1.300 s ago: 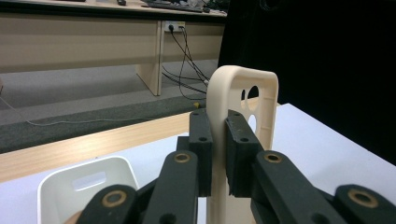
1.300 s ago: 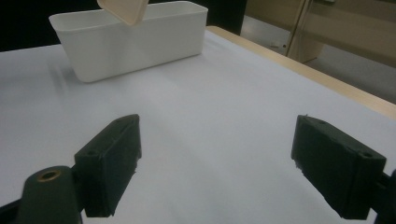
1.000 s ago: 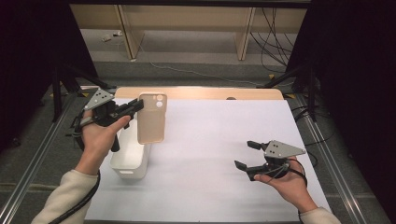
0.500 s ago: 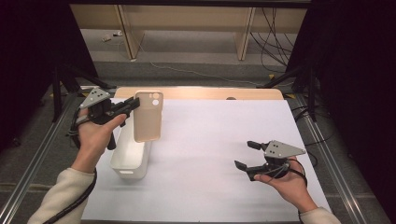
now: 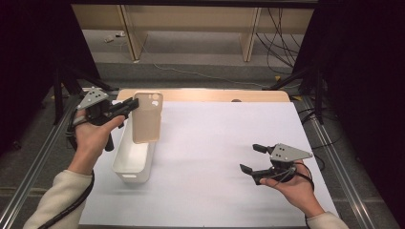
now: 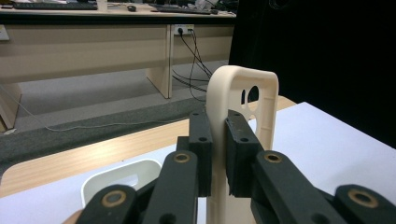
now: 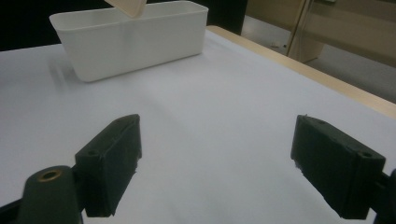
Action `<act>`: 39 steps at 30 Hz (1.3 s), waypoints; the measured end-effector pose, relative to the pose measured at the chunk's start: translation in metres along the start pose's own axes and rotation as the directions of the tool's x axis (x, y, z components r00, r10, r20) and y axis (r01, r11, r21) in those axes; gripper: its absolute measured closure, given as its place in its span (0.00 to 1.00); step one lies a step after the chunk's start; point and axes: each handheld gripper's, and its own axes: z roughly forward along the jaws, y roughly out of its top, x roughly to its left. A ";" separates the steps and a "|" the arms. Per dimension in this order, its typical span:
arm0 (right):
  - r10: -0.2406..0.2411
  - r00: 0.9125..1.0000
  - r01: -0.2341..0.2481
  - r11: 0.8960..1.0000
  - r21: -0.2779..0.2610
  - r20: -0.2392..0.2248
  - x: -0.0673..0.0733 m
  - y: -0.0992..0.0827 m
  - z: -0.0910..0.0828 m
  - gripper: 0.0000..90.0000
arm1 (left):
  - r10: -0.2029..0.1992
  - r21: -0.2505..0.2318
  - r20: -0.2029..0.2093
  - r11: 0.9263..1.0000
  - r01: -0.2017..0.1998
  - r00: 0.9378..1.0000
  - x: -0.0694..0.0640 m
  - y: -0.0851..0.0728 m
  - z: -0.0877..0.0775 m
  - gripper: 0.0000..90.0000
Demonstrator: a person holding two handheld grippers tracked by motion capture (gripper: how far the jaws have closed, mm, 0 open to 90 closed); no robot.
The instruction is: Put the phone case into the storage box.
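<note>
Since a second earlier, the left tongs (image 5: 128,107) had carried the one beige phone case (image 5: 146,117) slightly toward nine o'clock, clamped on its edge, upright above the single white bin (image 5: 133,162). Their own view showed the pads (image 6: 201,140) pinching the case rim. At four o'clock on the surface (image 5: 215,143), the right tongs (image 5: 253,160) stood apart.

The phone case (image 5: 146,118) is a light tan color with round camera holes near its top. It stands upright in the air, over what looks like the white bin's (image 5: 135,160) far end.
</note>
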 end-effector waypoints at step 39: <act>0.005 1.000 -0.005 1.000 -0.010 0.003 -0.001 -0.001 0.000 0.19 | 0.095 0.009 -0.051 0.995 -0.095 0.994 0.028 0.004 0.001 0.91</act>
